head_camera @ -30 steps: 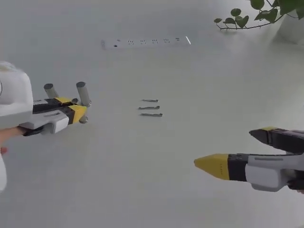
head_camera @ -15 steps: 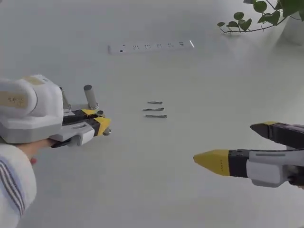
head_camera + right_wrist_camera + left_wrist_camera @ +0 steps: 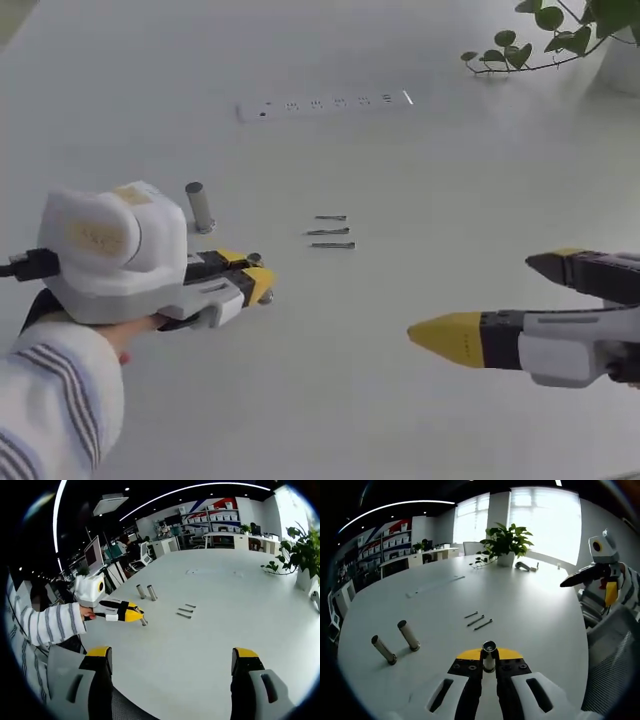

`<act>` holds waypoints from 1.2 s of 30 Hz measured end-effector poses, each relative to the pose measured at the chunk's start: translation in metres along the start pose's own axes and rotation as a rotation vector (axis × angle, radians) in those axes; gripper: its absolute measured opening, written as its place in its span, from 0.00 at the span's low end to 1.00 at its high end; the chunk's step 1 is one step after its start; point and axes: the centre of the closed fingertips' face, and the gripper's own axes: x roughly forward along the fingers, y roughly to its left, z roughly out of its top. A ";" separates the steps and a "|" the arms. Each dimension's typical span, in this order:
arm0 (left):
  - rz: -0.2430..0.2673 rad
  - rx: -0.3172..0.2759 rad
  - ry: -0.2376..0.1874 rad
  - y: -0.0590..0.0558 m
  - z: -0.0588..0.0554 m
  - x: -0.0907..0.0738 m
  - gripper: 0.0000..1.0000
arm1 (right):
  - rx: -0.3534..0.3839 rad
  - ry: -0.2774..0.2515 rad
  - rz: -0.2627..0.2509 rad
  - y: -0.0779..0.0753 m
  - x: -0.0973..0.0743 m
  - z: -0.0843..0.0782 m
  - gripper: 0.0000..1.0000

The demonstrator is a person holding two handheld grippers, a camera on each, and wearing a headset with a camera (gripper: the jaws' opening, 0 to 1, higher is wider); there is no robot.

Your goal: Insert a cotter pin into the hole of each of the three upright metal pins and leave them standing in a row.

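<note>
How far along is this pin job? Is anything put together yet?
Done: nothing assembled; the three cotter pins lie loose on the table. In hand: the left gripper is shut on one metal pin, jaws clamped round it. The other two pins stand side by side nearby. The right gripper hangs open and empty. Left: all three insertions, then the row.

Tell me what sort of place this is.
Probably an open-plan office or lab: a large white table, shelves of boxes on the far wall, a monitor, and a potted plant by bright windows.
</note>
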 end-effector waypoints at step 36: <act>-0.121 0.110 0.033 -0.041 -0.017 0.017 0.05 | 0.013 0.031 0.015 -0.002 -0.001 -0.013 0.97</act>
